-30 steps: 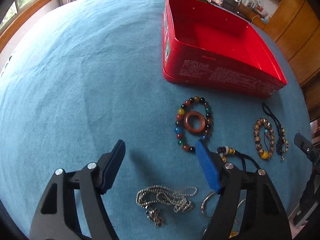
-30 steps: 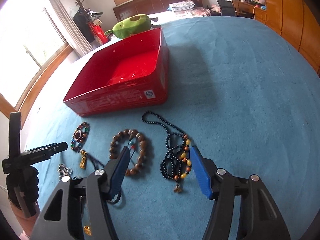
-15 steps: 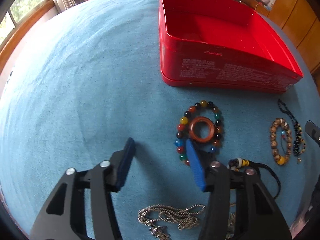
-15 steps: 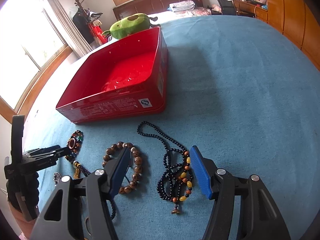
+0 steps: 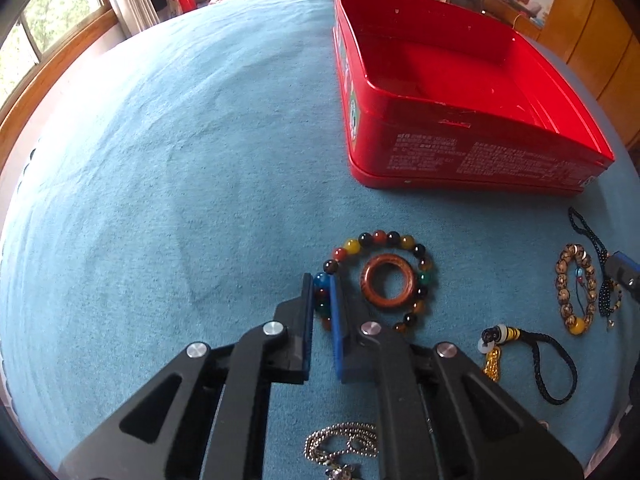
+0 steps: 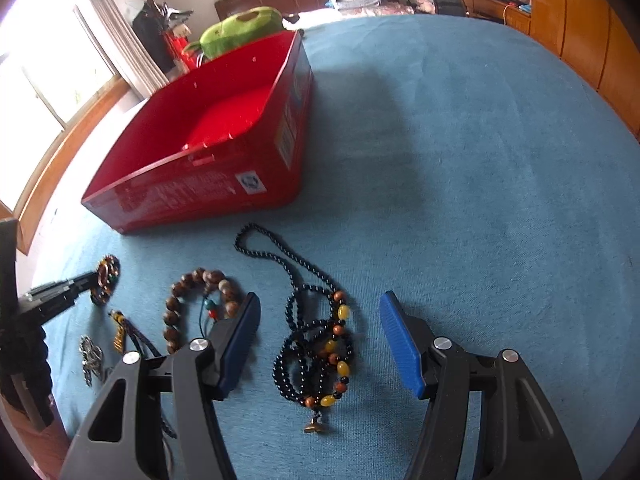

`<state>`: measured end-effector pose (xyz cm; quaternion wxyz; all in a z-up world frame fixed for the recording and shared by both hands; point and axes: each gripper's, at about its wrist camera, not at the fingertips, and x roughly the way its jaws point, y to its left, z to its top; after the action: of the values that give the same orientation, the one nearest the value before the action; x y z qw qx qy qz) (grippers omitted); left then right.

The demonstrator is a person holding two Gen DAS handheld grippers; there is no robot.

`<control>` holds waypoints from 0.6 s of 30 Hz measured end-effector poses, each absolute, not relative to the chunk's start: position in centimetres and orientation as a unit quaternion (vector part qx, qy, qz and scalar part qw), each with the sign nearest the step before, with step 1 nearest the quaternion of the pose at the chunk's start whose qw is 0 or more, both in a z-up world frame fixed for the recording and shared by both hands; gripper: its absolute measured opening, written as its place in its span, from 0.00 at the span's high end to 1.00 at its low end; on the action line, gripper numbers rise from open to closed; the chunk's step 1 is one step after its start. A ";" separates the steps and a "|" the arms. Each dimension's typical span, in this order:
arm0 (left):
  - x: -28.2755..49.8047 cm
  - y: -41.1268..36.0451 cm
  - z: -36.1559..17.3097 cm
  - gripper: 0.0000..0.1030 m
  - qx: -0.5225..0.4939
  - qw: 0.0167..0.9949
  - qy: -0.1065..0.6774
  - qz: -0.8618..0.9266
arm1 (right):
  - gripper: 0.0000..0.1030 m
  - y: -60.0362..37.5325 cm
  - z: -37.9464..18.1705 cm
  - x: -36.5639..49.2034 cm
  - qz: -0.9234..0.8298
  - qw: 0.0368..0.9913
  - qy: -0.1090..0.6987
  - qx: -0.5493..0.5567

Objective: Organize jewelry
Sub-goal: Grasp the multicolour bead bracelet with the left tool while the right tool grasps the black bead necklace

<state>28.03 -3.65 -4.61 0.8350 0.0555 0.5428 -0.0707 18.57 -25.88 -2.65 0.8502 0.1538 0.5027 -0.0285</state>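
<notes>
A multicoloured bead bracelet (image 5: 376, 238) lies on the blue cloth around a brown wooden ring (image 5: 387, 286). My left gripper (image 5: 320, 280) is shut on the bracelet's left side, with the beads pinched between its pads. My right gripper (image 6: 319, 299) stands open low over a black bead necklace with amber beads (image 6: 316, 344), one finger on either side of it. A brown wooden bead bracelet (image 6: 200, 280) lies just left of the right gripper's left finger. The open red tin (image 5: 460, 156) stands behind the jewelry.
A silver chain (image 5: 344, 440) lies under the left gripper. A black cord with a gold charm (image 5: 540, 360) rests to its right. A green plush toy (image 6: 240, 28) sits behind the red tin (image 6: 192, 192). Wooden cabinets stand at the right, a window at the left.
The left gripper moved forward over the multicoloured bracelet and its jaws closed on the bracelet's left side. The right gripper sank closer to the black necklace, jaws unchanged.
</notes>
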 end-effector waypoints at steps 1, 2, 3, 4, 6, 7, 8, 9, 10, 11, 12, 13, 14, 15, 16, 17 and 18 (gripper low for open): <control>28.2 -3.7 -4.6 0.94 0.053 0.836 0.542 -0.073 | 0.39 -25.6 -2.7 18.6 -0.028 0.851 0.505 0.142; 28.3 -3.8 -4.6 0.94 0.050 0.836 0.541 -0.075 | 0.39 -25.6 -2.8 18.6 -0.027 0.851 0.506 0.137; 28.7 -3.4 -4.6 0.94 0.047 0.836 0.541 -0.076 | 0.41 -25.5 -3.0 18.7 -0.028 0.851 0.508 0.132; 28.7 -2.3 -4.6 0.94 0.044 0.837 0.540 -0.078 | 0.43 -25.3 -3.1 18.7 -0.032 0.851 0.511 0.120; 28.1 -2.4 -5.0 0.94 0.039 0.838 0.538 -0.078 | 0.55 -24.9 -3.3 18.7 -0.046 0.854 0.511 0.089; 28.0 -2.4 -5.0 0.94 0.039 0.839 0.537 -0.078 | 0.56 -24.7 -3.3 18.6 -0.048 0.855 0.510 0.082; 27.9 -2.2 -5.1 0.94 0.038 0.840 0.536 -0.078 | 0.61 -24.6 -3.3 18.5 -0.048 0.857 0.508 0.077; 27.8 -2.1 -5.0 0.94 0.036 0.840 0.536 -0.079 | 0.68 -24.5 -3.3 18.4 -0.047 0.859 0.505 0.071; 27.7 -2.1 -4.9 0.94 0.034 0.839 0.537 -0.082 | 0.72 -24.4 -3.2 18.3 -0.045 0.860 0.504 0.069; 27.3 -1.7 -4.9 0.94 0.032 0.839 0.536 -0.084 | 0.75 -24.3 -3.2 18.3 -0.043 0.861 0.503 0.066; 27.1 -1.7 -5.0 0.94 0.031 0.840 0.536 -0.085 | 0.78 -24.2 -3.2 18.2 -0.042 0.862 0.502 0.062; 26.9 -1.6 -5.0 0.94 0.027 0.840 0.535 -0.089 | 0.80 -24.1 -3.2 18.2 -0.038 0.862 0.501 0.061; 26.6 -1.1 -4.4 0.94 0.024 0.839 0.535 -0.093 | 0.83 -24.2 -3.1 18.1 -0.032 0.862 0.501 0.069; 26.4 -0.9 -4.2 0.94 0.018 0.840 0.534 -0.098 | 0.85 -24.6 -3.0 18.0 -0.019 0.861 0.501 0.086; 26.3 -0.8 -3.9 0.94 0.014 0.842 0.530 -0.101 | 0.86 -24.9 -3.0 17.7 -0.010 0.861 0.499 0.101; 26.1 -0.7 -3.6 0.94 0.010 0.844 0.527 -0.104 | 0.91 -25.4 -2.7 17.4 0.006 0.861 0.493 0.129; 25.9 -0.5 -3.0 0.94 0.003 0.846 0.521 -0.110 | 0.92 -25.9 -2.5 17.1 0.027 0.859 0.487 0.157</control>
<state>25.92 -0.47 -3.00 0.8463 0.0026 0.5212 -0.1098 17.14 -25.90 -2.45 0.8590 0.1568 0.4866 0.0269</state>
